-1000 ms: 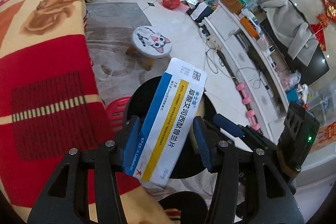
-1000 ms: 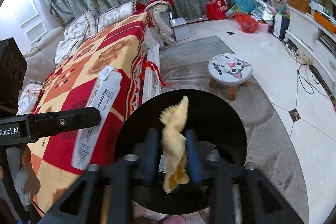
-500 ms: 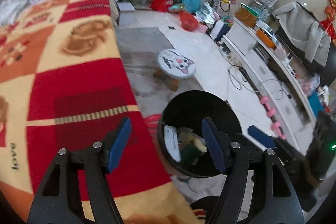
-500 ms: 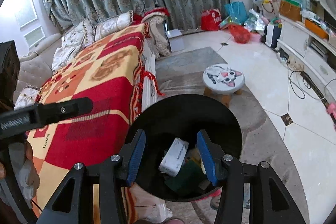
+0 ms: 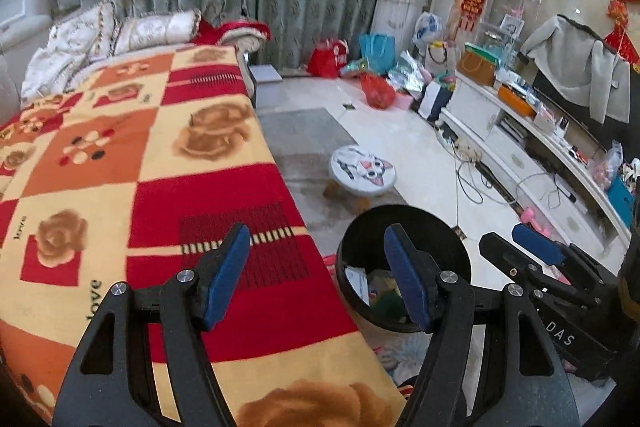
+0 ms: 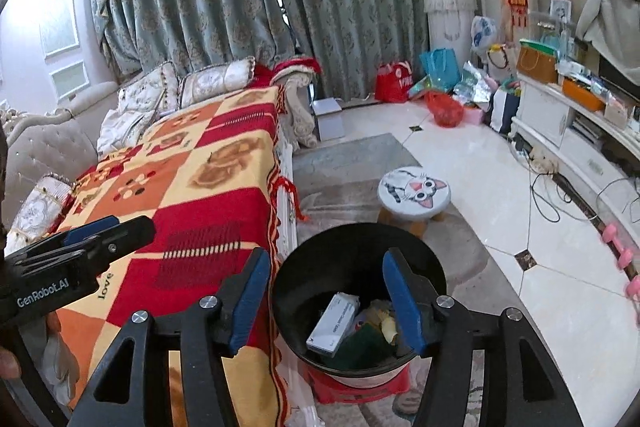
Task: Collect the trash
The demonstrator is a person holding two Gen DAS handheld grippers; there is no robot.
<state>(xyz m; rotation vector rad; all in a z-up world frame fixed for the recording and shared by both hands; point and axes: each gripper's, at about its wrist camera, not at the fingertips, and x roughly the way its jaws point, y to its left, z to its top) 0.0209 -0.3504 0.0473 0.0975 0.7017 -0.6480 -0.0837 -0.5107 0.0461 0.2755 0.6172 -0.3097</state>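
1. A second ago the left gripper [image 5: 316, 275] held a white, blue and yellow medicine box over the black trash bin [image 5: 448, 223]; its jaws now stand wide with nothing between them, hanging above the red part of the patterned blanket [image 5: 120, 167] at lower centre of the left view
2. A second ago the right gripper [image 6: 324, 297] pinched a crumpled yellow wrapper above the same bin; its jaws are opening now and are empty, framing the bin's mouth at lower centre of the right view
3. The medicine box [image 6: 334, 321] lies tilted inside the bin, white face up, left of centre on the bin floor
4. The yellow wrapper [image 6: 386, 319] rests just beside the box, near the bin's right inner wall, above something dark green that is too dim to name
5. Compared with half a second ago, both views take in more curtain and more room and the bin sits lower in each frame, so the tools seem to be lifting away
6. Both pieces are in, so this drop looks finished
7. No further trash shows on the blanket from here; the next step is probably a search, perhaps toward the bags by the curtain at upper right, beyond the cat stool [image 6: 414, 193]
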